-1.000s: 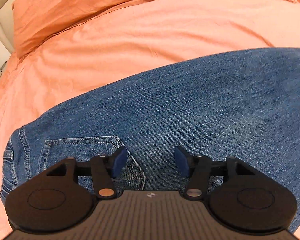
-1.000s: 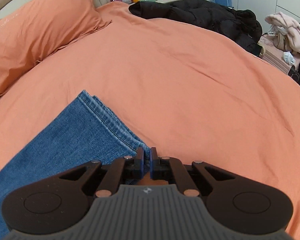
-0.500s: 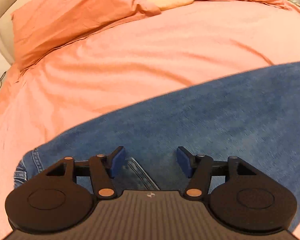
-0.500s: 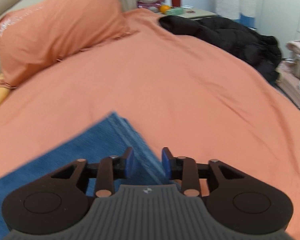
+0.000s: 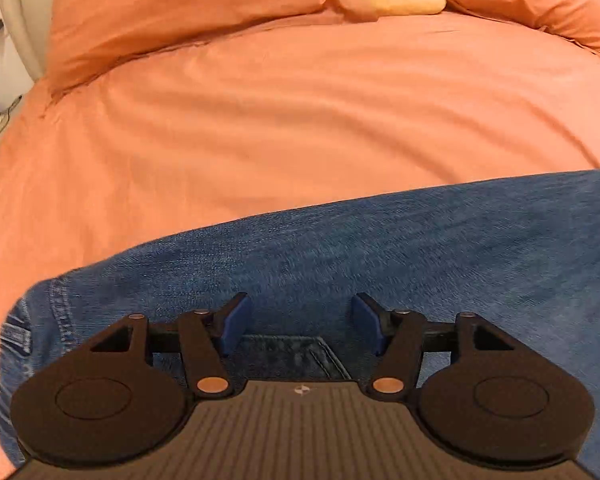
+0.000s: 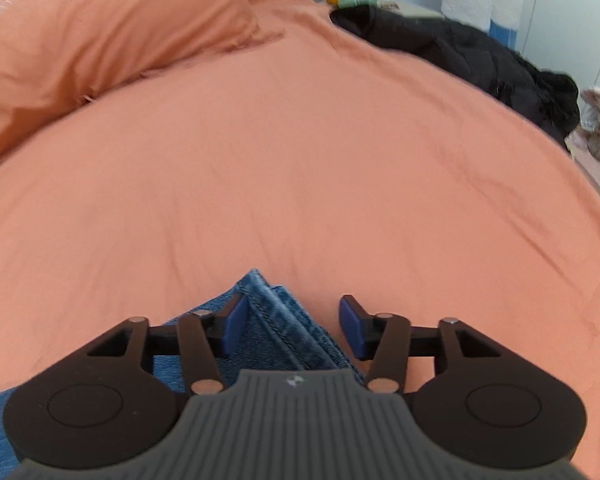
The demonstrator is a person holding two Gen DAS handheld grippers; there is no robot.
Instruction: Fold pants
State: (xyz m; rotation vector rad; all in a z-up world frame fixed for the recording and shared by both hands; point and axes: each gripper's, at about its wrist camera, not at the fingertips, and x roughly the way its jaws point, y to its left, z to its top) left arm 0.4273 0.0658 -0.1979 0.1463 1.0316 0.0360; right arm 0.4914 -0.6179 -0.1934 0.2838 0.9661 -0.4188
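While spread wide and empty, left claw [image 5: 300, 326] over jeans [image 5: 420, 264] by the pocket [image 5: 300, 354], right claw [image 6: 292, 326] straddling the stacked hems [image 6: 276, 316]. Jeans flat on bed [image 6: 300, 168], legs doubled. Risk: pinching only the top hem, splitting layers and skewing the fold. Beyond, pillow [image 6: 100, 40], black coat [image 6: 480, 56].

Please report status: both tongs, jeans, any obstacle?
Left tongs open over waist end. Right tongs open over hems. Jeans flat on bed. Black jacket far off.
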